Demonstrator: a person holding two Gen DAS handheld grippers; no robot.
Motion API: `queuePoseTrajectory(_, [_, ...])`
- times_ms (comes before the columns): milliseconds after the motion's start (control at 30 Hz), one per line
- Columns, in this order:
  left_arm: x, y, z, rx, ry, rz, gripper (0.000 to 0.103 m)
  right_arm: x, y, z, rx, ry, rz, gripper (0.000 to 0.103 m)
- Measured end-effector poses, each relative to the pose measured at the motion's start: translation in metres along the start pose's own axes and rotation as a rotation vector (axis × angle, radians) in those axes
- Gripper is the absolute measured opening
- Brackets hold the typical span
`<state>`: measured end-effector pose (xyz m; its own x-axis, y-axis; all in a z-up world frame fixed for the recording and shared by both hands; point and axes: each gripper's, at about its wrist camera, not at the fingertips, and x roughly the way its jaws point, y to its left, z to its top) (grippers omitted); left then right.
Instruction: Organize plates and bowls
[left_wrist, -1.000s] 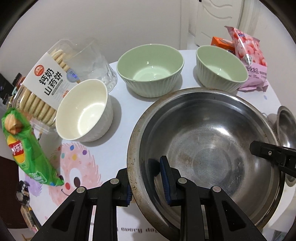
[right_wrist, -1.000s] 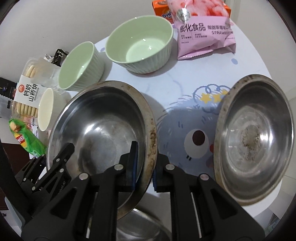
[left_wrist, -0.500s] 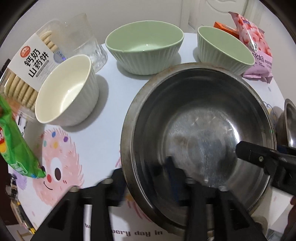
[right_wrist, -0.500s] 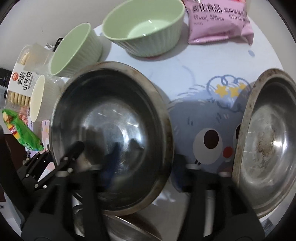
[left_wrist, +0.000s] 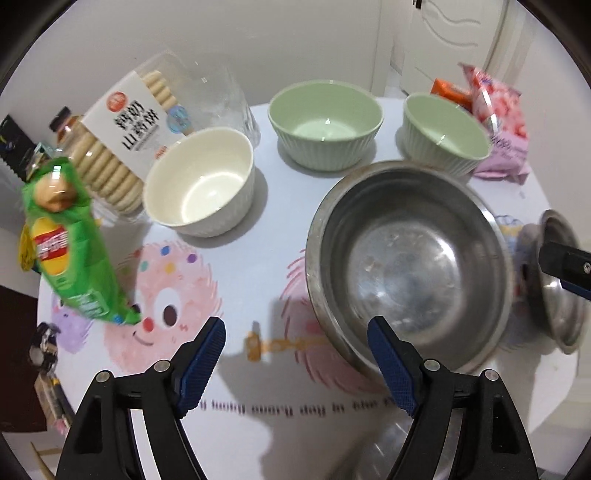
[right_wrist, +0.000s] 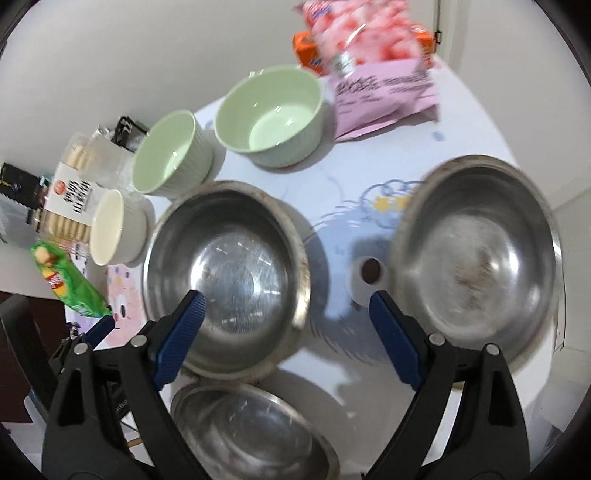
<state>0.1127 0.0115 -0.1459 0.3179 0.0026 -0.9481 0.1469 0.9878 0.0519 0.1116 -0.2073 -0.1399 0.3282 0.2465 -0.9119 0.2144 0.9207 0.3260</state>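
The big steel bowl (left_wrist: 406, 258) (right_wrist: 229, 273) rests on the round table. My left gripper (left_wrist: 297, 350) hovers over its near-left rim, jaws opening wide, pads off the metal. My right gripper (right_wrist: 288, 317) hangs over the bowl's right rim, jaws also opening, nothing pressed between them. A second steel bowl (right_wrist: 476, 258) (left_wrist: 561, 280) lies to the right. A third steel bowl (right_wrist: 251, 432) sits low at the table's near edge. A white bowl (left_wrist: 199, 181), a large green bowl (left_wrist: 325, 122) and a small green bowl (left_wrist: 443, 133) stand behind.
A green chips bag (left_wrist: 74, 251) and a biscuit box (left_wrist: 122, 136) crowd the table's left side. A pink snack bag (left_wrist: 502, 122) and an orange pack (right_wrist: 310, 48) lie at the back right. The printed tablecloth (left_wrist: 258, 266) shows between the bowls.
Both grippers were shut on the big steel bowl's rim. They have let go, spread wide and lifted away from it. The bowl stays on the table.
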Motion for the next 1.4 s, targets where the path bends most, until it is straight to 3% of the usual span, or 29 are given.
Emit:
queuePoseTrajectory(167, [-0.04, -0.015, -0.007, 0.02, 0.015, -0.04, 0.081, -0.047, -0.023, -0.019, 0.076, -0.036, -0.009, 0.091])
queuePoseTrajectory(400, [-0.082, -0.078, -0.027, 0.181, -0.044, -0.138, 0.081, -0.092, -0.052, -0.059, 0.186, -0.101, -0.047, 0.091])
queuePoseTrajectory(533, [-0.087, -0.115, -0.031, 0.274, -0.063, -0.147, 0.081, -0.113, -0.073, -0.077, 0.245, -0.141, -0.075, 0.091])
queuePoseTrajectory(700, [-0.084, -0.151, -0.026, 0.308, -0.076, -0.153, 0.081, -0.122, -0.106, -0.078, 0.285, -0.151, -0.115, 0.091])
queuePoseTrajectory(967, [-0.052, -0.204, -0.006, 0.296, -0.059, -0.111, 0.081, -0.114, -0.162, -0.049, 0.319, -0.136, -0.14, 0.091])
queuePoseTrajectory(1400, [0.015, -0.259, 0.023, 0.313, -0.011, -0.039, 0.081, -0.045, -0.229, -0.02, 0.368, 0.001, -0.12, 0.091])
